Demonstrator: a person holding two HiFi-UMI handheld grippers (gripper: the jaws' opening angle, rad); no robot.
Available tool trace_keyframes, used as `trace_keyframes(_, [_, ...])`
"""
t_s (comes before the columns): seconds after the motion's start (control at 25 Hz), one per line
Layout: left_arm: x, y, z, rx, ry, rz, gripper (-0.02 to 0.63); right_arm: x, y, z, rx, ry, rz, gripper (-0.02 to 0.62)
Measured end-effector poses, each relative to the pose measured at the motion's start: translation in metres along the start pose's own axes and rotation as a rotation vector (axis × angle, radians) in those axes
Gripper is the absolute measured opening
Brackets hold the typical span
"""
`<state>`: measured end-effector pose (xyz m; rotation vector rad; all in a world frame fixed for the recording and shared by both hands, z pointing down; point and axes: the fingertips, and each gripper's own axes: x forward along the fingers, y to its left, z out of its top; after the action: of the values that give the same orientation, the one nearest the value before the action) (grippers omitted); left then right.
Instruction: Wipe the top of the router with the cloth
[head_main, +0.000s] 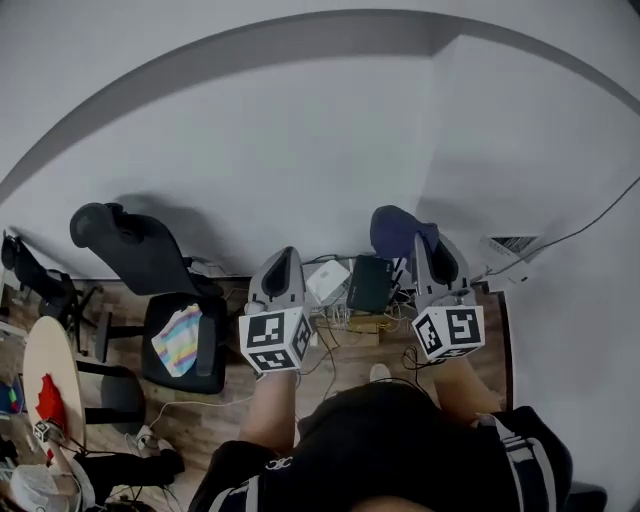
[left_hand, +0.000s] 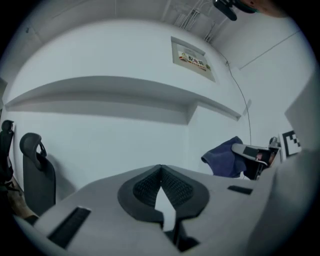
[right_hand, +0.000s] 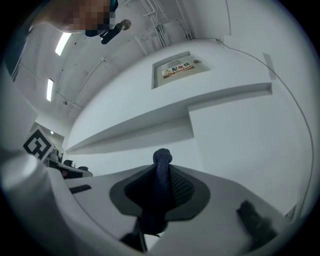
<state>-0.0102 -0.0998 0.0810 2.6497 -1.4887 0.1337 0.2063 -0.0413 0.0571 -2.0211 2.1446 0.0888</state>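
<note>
The left gripper (left_hand: 161, 172) is held closed, empty. The dark blue cloth (right_hand: 162, 159) is pinched tight in the right gripper (right_hand: 159, 186). Beyond, at the floor's edge by the wall, the router (head_main: 372, 283) sits; the cloth should be lowered flat onto its top.

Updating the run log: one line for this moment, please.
left tool: shut, empty | right tool: shut on cloth | router: on floor, untouched

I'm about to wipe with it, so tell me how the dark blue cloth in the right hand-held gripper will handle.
Probably floppy: the cloth pinched in the right hand-held gripper bunches into a soft fold and, in the head view, drapes loosely over it. Likely light, since a narrow pinch holds it. Its woven-looking surface should drag, not slip.
</note>
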Motion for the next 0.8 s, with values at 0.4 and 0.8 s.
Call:
trace_keyframes(0.4, [-0.016, -0.012, 0.005, 0.037, 0.013, -0.005, 0.011, -0.023, -0.003, -0.001, 0.014, 0.035, -0.048, 0.075])
trace_keyframes(0.8, [-0.029, -0.028, 0.000, 0.049, 0.034, -0.058, 0.011, -0.035, 0.016, -0.001, 0.040, 0.050, 0.001, 0.075])
